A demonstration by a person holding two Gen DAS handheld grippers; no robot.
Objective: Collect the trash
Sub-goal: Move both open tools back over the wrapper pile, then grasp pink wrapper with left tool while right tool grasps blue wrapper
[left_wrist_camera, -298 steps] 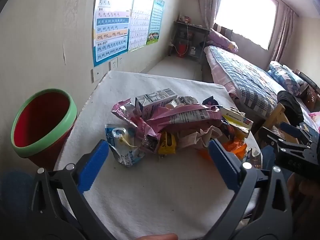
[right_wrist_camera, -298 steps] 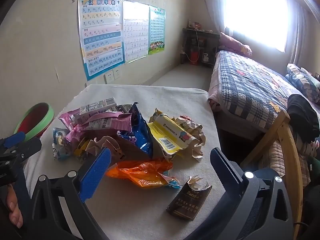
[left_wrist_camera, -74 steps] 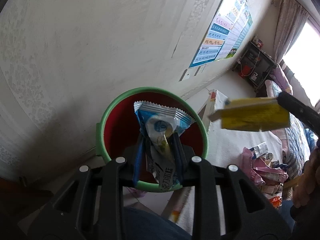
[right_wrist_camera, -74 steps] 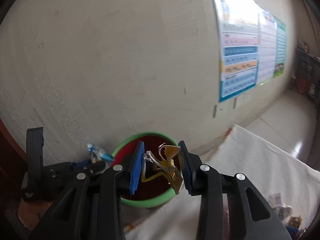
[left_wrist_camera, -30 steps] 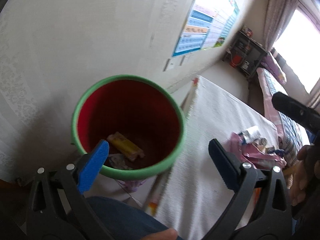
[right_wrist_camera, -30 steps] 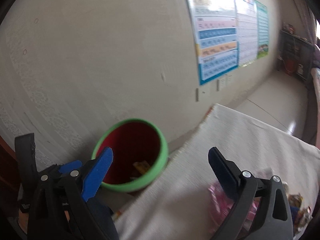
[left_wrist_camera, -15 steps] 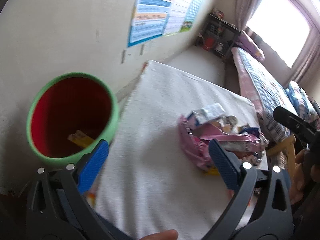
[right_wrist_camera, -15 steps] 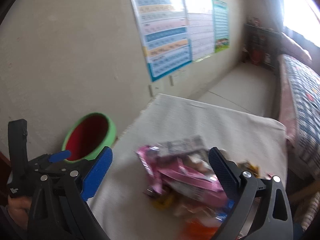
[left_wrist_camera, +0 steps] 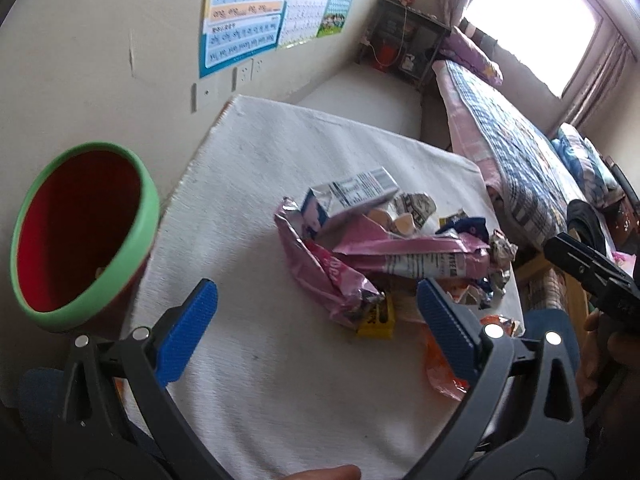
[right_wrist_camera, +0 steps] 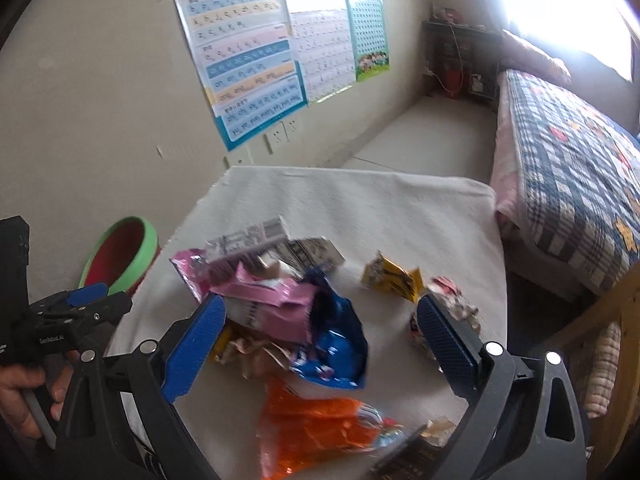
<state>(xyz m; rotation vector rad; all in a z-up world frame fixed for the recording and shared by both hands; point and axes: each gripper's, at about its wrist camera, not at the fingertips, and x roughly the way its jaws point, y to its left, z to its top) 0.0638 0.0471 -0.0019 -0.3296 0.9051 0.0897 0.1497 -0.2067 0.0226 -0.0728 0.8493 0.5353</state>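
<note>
"GenRobot.AI" on left gripper (right_wrist_camera: 86, 294) body

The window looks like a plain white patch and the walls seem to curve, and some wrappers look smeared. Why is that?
Left wrist view: the window is blown out white by daylight, and the fisheye lens bends the wall; the pink wrapper is fairly sharp. Right wrist view: the same glare at the top right, and motion blur smears the orange wrapper.

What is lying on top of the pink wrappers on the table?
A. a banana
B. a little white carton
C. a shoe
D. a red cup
B: the little white carton lies tilted on top of the pink wrappers in the trash pile.
</note>
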